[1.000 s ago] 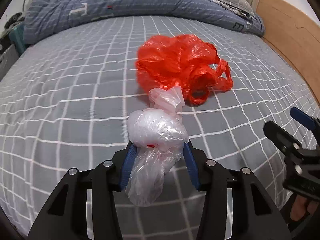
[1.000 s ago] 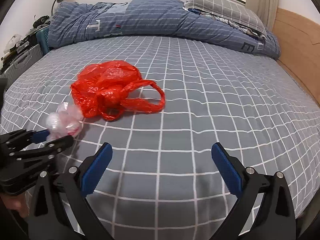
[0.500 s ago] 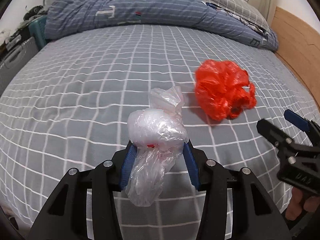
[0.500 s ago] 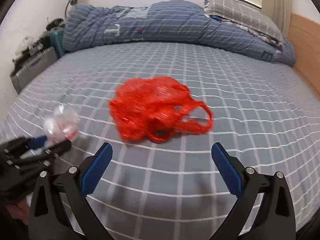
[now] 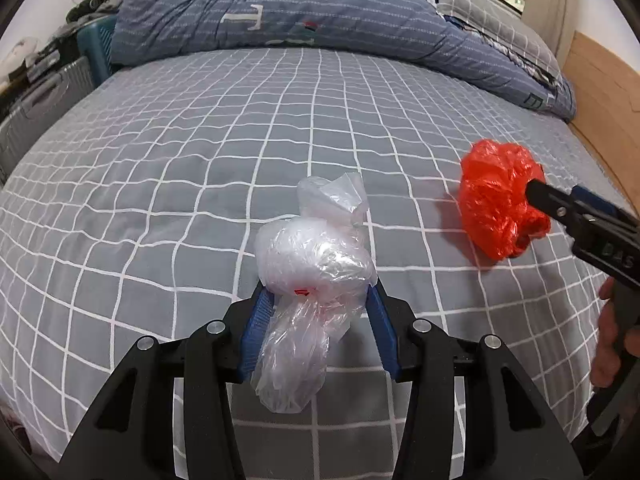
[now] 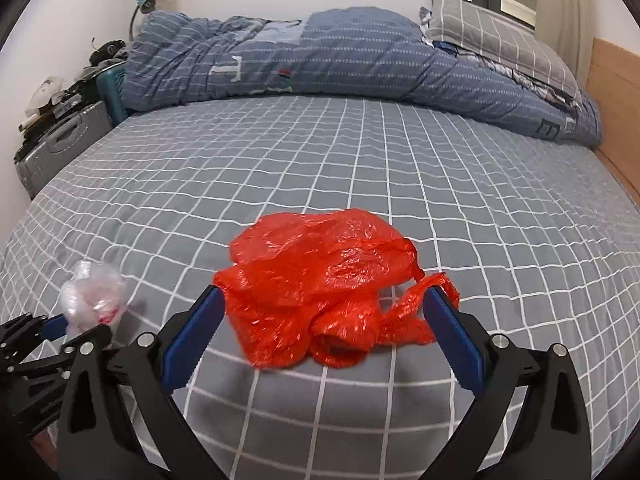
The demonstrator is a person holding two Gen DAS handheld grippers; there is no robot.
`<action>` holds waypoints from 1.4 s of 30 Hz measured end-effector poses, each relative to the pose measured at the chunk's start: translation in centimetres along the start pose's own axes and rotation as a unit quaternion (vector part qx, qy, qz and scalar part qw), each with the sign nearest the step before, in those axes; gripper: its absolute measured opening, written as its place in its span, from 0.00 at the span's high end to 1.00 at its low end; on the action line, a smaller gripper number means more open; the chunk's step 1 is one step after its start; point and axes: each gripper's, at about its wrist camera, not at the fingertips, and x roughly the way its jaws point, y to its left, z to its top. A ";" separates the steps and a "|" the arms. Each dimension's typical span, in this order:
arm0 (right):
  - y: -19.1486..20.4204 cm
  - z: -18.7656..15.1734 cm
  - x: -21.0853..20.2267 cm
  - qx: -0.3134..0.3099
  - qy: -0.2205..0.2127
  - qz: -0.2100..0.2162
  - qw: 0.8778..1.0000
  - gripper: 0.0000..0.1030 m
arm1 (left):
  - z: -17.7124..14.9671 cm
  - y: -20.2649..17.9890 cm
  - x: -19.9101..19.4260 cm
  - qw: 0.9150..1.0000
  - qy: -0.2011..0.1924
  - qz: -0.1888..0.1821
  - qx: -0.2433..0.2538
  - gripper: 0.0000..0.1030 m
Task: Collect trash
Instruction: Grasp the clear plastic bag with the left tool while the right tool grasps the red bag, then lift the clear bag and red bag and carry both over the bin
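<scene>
Clamping a crumpled clear plastic bag (image 5: pixel 316 264), the left gripper (image 5: pixel 318 320) has its blue ribbed pads pressed in on either side of the wad, a loose tail of film hanging down between the black finger frames. Judged from its look, this bag is nearly weightless and fully compressible — it yields under the pads and would slip only if the grip slackened. A small red mark shows through the film near the pinch line.

Next out, in the right wrist view, the right gripper (image 6: pixel 320 332) stands with its fingers spread wide, one pad at each flank of the red plastic bag (image 6: pixel 320 280), which lies on the bed (image 6: pixel 320 160). Whether the pads already touch the film cannot be told. This bag is thin, glossy and wrinkled, heaped into a soft mound with twisted handle loops trailing toward the right pad. It should handle as light, limp and somewhat slick; the bunched middle of the mound offers the fullest hold, while a single loose layer or loop would likely slide or stretch.

Beneath both lies a grey bedsheet with a white grid — soft and matte. Farther back, a blue striped duvet (image 6: pixel 320 60) is piled across the bed, with a grey checked pillow (image 6: pixel 492 36) beyond it.
</scene>
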 end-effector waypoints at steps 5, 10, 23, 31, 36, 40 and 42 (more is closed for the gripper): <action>-0.5 -0.7 3.3 -0.001 0.035 0.000 0.999 0.15 | 0.3 0.1 0.3 1.000 0.001 -0.003 -0.004 0.55; -0.7 -1.6 4.9 0.011 0.057 0.016 0.998 0.27 | 0.2 0.1 0.7 1.000 0.004 -0.009 -0.007 0.55; 0.0 -1.9 4.8 0.002 0.061 0.024 0.998 0.66 | 0.0 0.0 1.0 1.000 0.007 -0.008 -0.003 0.55; 0.0 -1.9 2.8 -0.001 0.043 0.013 0.999 0.66 | 0.4 -0.1 0.6 1.000 0.002 -0.010 -0.006 0.55; 0.3 -2.0 0.4 -0.018 0.023 0.005 1.000 0.66 | 0.5 -0.6 -0.7 1.000 -0.011 -0.010 -0.004 0.55; 0.3 -2.5 -1.5 -0.024 0.016 0.005 1.000 0.66 | 0.3 -1.2 -2.0 1.000 -0.023 -0.009 -0.003 0.55; 0.3 -2.8 -2.2 -0.022 0.012 0.004 1.000 0.66 | 0.1 -1.4 -2.4 1.000 -0.027 -0.009 -0.001 0.55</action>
